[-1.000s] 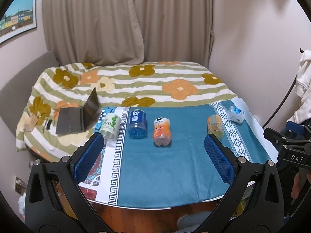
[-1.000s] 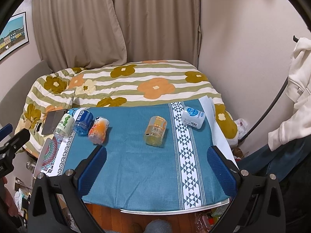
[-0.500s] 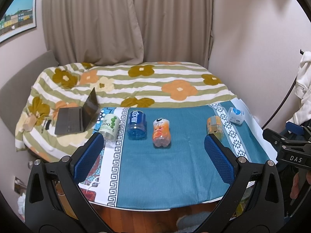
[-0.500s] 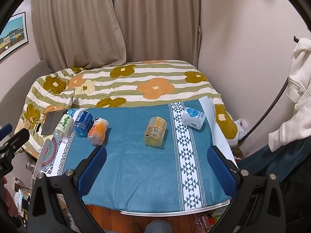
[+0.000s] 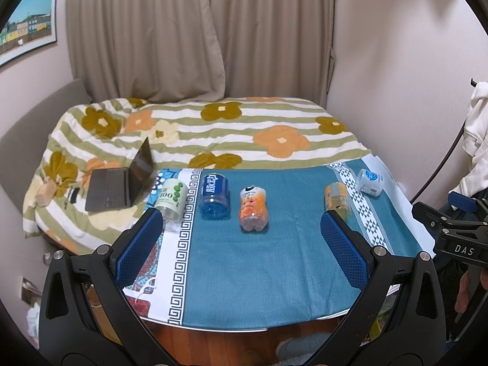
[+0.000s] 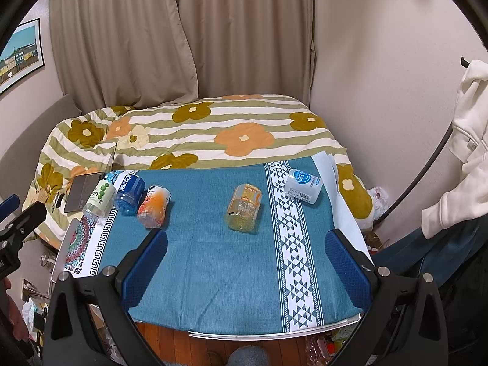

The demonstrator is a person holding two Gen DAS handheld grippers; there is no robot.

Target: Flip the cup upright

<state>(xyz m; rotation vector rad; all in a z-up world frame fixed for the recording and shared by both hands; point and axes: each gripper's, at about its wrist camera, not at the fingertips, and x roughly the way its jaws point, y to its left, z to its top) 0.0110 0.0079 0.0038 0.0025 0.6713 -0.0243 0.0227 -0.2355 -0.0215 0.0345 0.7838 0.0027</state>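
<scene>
Several cup-like containers lie on their sides on a blue cloth-covered table: a green-dotted one, a blue one, an orange one, a yellow-orange one and a white-blue one. They also show in the right wrist view: green-dotted, blue, orange, yellow-orange, white-blue. My left gripper is open and empty, held above the table's near edge. My right gripper is open and empty, also short of the containers.
An open laptop lies on the flowered bedspread left of the table. Curtains and walls stand behind. A white garment hangs at the right. The other gripper's body shows at the right edge.
Both views have shifted very slightly; the containers have not moved and both grippers stay open.
</scene>
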